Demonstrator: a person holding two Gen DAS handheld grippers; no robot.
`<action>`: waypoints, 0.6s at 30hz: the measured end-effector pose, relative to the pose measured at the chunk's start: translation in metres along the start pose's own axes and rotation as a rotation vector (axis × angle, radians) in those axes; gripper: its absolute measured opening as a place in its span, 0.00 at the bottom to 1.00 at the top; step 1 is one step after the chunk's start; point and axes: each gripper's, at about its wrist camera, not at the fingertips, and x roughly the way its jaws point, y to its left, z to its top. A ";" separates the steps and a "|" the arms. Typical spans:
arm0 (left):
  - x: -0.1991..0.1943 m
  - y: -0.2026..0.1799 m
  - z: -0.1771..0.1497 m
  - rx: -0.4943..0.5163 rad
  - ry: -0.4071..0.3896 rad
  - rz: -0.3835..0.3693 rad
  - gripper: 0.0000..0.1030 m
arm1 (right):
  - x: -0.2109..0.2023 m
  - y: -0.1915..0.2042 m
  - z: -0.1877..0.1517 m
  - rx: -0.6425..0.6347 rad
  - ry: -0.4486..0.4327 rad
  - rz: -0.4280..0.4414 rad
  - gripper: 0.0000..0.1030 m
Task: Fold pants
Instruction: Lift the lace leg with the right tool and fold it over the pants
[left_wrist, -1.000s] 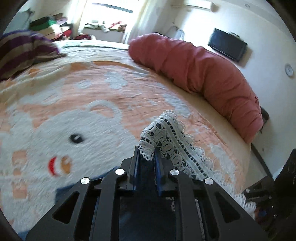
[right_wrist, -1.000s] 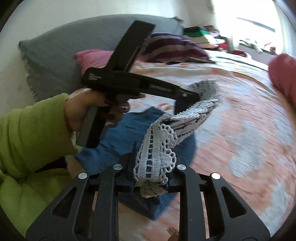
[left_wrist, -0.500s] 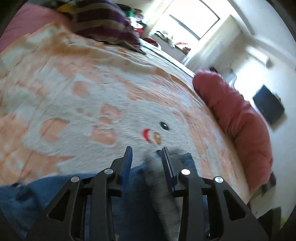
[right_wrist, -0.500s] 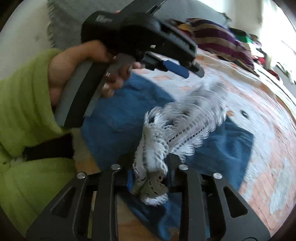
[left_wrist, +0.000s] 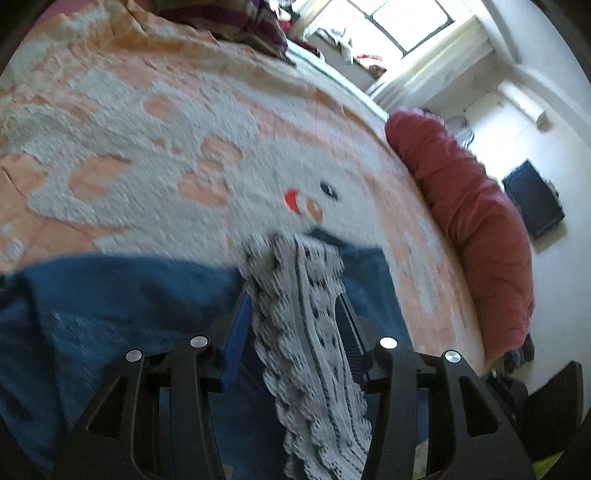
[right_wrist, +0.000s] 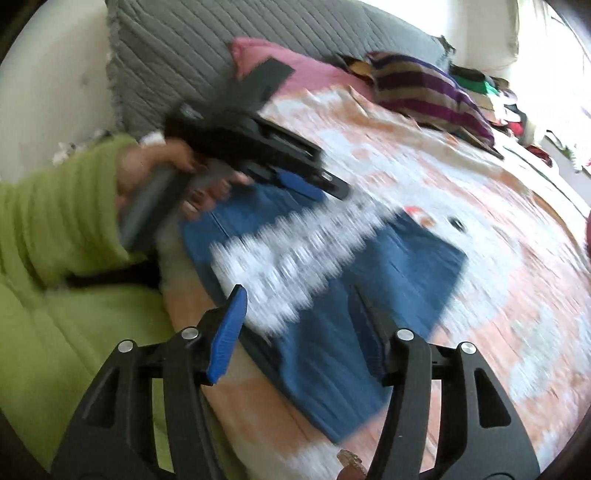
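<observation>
Left gripper (left_wrist: 293, 314): jaws opening, pads apart; the white lace hem (left_wrist: 310, 332) of the pants (left_wrist: 110, 295) lies between them, unclamped. Right gripper (right_wrist: 299, 314): jaws opening, apart, above the blue pants and blurred lace. The pants lie folded on the bed (left_wrist: 147, 147).

Daylight floods in from a window (left_wrist: 399, 26) beyond the far edge of the bed (left_wrist: 155, 122), washing that area out to near white in both views. The room is bright, with soft, faint shadows. Both fisheye pictures bend strongly and darken to black at their corners. Motion blur smears the white lace trim (right_wrist: 291, 258) and the bedspread in the right wrist view; the left wrist view is only slightly soft.
</observation>
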 end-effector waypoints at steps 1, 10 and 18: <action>0.000 -0.003 -0.005 0.004 0.013 0.006 0.45 | 0.002 -0.005 -0.004 0.012 0.012 -0.009 0.48; -0.028 -0.018 -0.068 0.080 0.067 0.070 0.73 | 0.028 -0.027 -0.022 0.103 0.099 -0.032 0.48; -0.014 -0.060 -0.096 0.221 0.112 0.111 0.28 | 0.025 -0.025 -0.019 0.110 0.064 -0.019 0.49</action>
